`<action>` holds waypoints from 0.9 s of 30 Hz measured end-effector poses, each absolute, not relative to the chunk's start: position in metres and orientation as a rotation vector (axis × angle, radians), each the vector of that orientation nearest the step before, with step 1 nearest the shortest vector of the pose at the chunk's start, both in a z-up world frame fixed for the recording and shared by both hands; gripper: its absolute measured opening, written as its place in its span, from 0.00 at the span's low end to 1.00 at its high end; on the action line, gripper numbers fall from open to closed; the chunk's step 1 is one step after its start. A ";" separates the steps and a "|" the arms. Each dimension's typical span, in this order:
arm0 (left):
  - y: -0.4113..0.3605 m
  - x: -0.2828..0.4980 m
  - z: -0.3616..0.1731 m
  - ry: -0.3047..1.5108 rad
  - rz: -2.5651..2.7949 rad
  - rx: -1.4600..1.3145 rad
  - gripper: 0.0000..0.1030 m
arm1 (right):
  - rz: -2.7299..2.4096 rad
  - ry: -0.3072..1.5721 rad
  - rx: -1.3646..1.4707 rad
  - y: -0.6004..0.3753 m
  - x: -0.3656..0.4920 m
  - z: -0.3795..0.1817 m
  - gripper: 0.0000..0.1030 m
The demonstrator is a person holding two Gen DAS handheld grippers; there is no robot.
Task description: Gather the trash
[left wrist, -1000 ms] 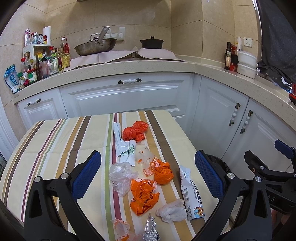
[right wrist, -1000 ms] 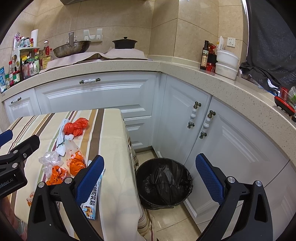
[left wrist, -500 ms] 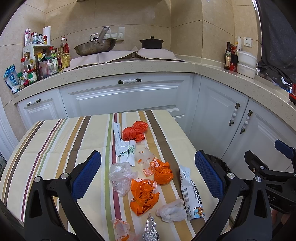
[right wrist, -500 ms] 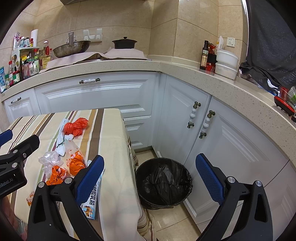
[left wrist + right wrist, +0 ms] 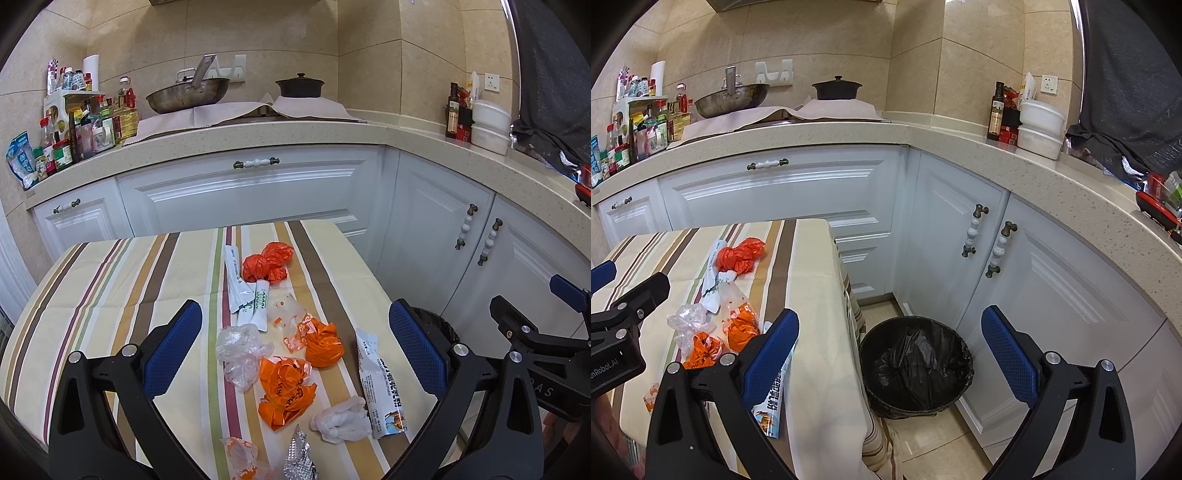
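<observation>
- Nothing has shifted over the last second: the left gripper (image 5: 295, 345) hangs as before above the striped table (image 5: 110, 288), jaws spread wide, nothing between them, so collecting has not begun.
- The trash lies in a loose line down the table's middle: a clear bag (image 5: 240, 350), white sachets (image 5: 245, 295), three crumpled orange bags (image 5: 286, 387), a white wad (image 5: 341, 421) and a printed wrapper (image 5: 382, 395) near the right edge.
- The right gripper (image 5: 890, 358), likewise unmoved, released and empty, hangs over the black-lined bin (image 5: 916, 365) on the floor just beside the table.
</observation>
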State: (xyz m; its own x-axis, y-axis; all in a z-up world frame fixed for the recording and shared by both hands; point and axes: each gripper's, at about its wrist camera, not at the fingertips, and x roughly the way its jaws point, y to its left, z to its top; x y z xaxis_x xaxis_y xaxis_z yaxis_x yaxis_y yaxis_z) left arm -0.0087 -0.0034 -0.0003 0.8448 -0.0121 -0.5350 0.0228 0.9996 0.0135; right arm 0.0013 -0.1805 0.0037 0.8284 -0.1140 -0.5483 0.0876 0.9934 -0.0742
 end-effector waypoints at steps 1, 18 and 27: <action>-0.003 -0.008 0.000 0.566 -0.020 0.021 0.96 | -0.107 0.585 -0.047 -0.180 0.001 0.004 0.94; 0.000 -0.007 -0.002 0.573 -0.015 0.023 0.96 | -0.084 0.607 -0.042 -0.172 0.005 -0.005 0.94; 0.029 0.000 -0.035 0.643 -0.004 0.055 0.96 | 0.029 0.688 -0.014 -0.151 0.011 -0.046 0.94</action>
